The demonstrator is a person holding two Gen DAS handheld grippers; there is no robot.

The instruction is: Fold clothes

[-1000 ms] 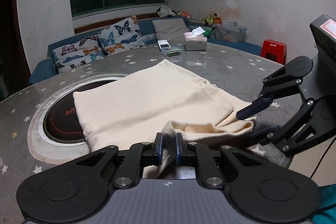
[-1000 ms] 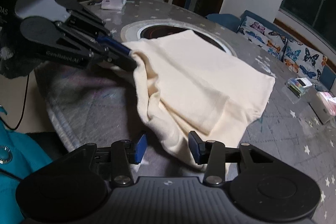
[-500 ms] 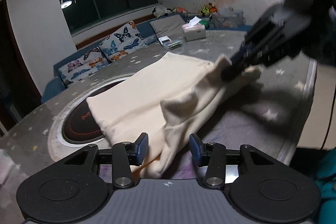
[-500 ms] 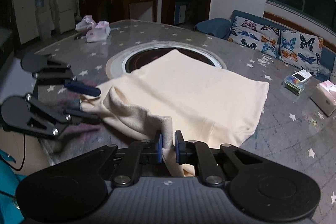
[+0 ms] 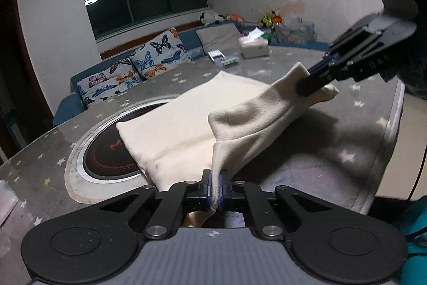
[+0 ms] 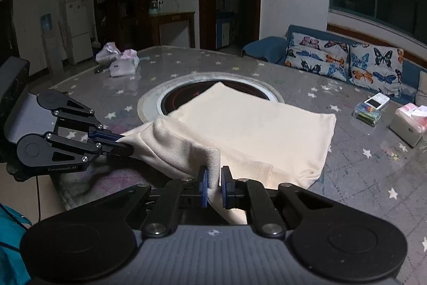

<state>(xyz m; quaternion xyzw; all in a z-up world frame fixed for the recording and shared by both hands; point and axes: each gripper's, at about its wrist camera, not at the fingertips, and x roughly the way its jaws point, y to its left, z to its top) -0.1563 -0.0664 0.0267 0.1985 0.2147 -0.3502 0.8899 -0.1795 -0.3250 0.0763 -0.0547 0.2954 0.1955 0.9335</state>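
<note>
Now that the left gripper [image 5: 216, 187] has clamped back onto the near edge of the cream garment [image 5: 186, 130] after briefly letting go, both claws pinch it; the right gripper [image 6: 213, 184] has lifted its corner off the star-patterned table [image 6: 360, 172], so a fold looks ready to start.

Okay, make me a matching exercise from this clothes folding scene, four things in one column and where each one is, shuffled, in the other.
Things:
1. cream-coloured fabric garment
2. white tissue box
3. butterfly-print cushions
4. small clear plastic box of coloured items

Places or states:
A. on the blue sofa, under the window
B. pinched at its near edge by both sets of jaws, partly over the round cooktop
C. on the table beside a white phone-like device
D. at the table's far edge, a tissue sticking up

Pairs: 1-B, 2-D, 3-A, 4-C
</note>
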